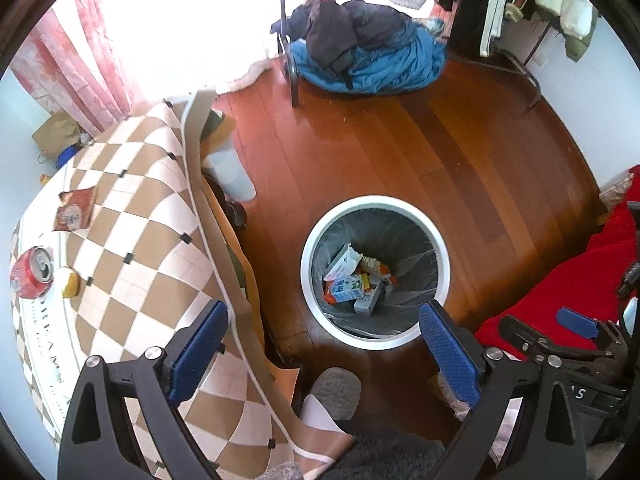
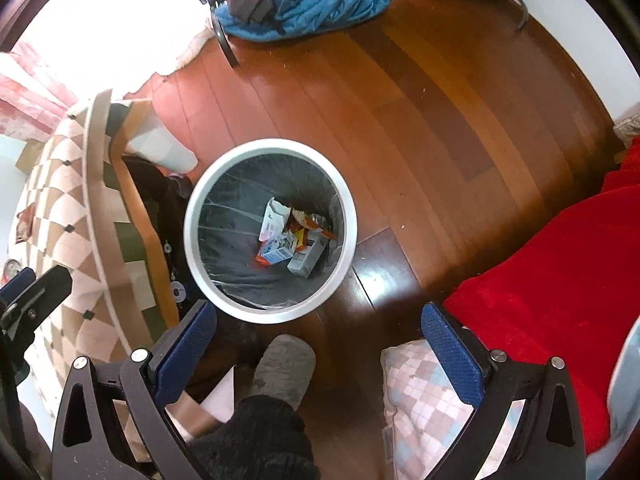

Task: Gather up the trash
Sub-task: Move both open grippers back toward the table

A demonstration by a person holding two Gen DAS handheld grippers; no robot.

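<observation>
A white-rimmed trash bin (image 1: 308, 240) with a dark liner stands on the wooden floor and holds several cartons and wrappers (image 1: 352, 280); it also shows in the right wrist view (image 2: 192, 216). On the checkered table (image 1: 160, 216) lie a crushed red can (image 1: 30, 274), a red snack wrapper (image 1: 76, 210) and a yellow scrap (image 1: 71, 285). My left gripper (image 1: 324, 344) is open and empty, above the table's edge and the bin. My right gripper (image 2: 318, 344) is open and empty, above the floor just in front of the bin.
A red blanket (image 2: 560, 280) covers furniture at the right. A blue and grey pile of clothes (image 1: 368, 52) lies by a rack at the back. A grey slipper (image 2: 284, 368) and a checked cushion (image 2: 420, 400) are below the grippers. A white container (image 1: 228, 172) stands beside the table.
</observation>
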